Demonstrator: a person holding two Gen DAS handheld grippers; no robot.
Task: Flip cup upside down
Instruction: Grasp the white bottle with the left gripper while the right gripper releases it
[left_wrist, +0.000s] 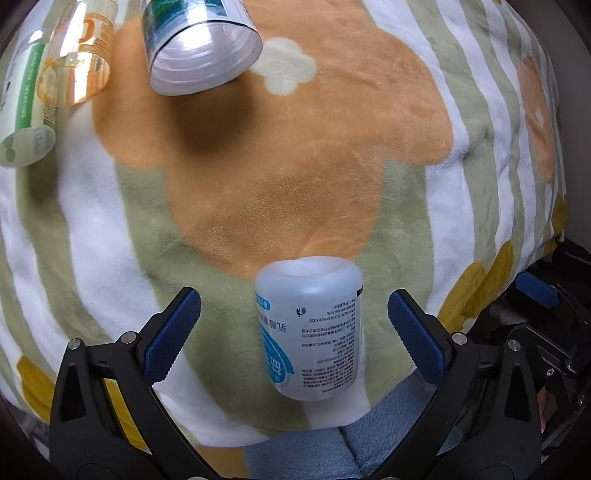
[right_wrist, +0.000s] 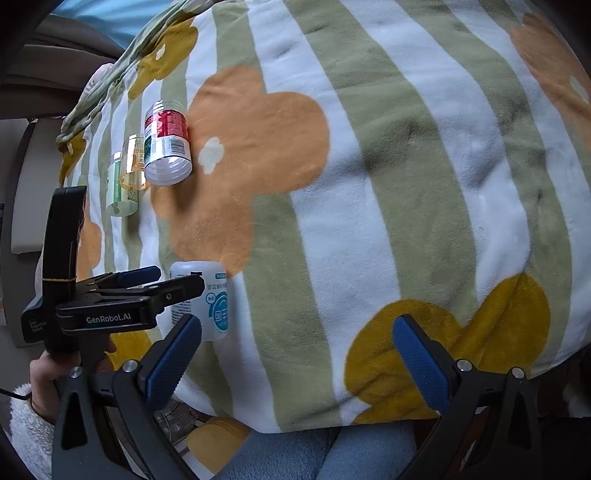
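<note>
A translucent white cup (left_wrist: 308, 328) with a blue label stands on the striped flower blanket (left_wrist: 295, 166), closed end up and its print inverted. My left gripper (left_wrist: 292, 299) is open, one blue pad on each side of the cup, neither touching it. From the right wrist view the same cup (right_wrist: 212, 299) shows near the blanket's front edge, partly hidden behind the left gripper (right_wrist: 147, 286). My right gripper (right_wrist: 297, 325) is open over a green stripe of the blanket (right_wrist: 369, 184), to the right of the cup, with nothing between its fingers.
Three more cups lie on their sides at the far left: a clear one with a red and green label (right_wrist: 168, 144), a clear orange one (right_wrist: 135, 162) and a green and white one (right_wrist: 120, 188). A hand in a fleecy sleeve (right_wrist: 40, 376) holds the left gripper. The blanket's front edge drops off just below the grippers.
</note>
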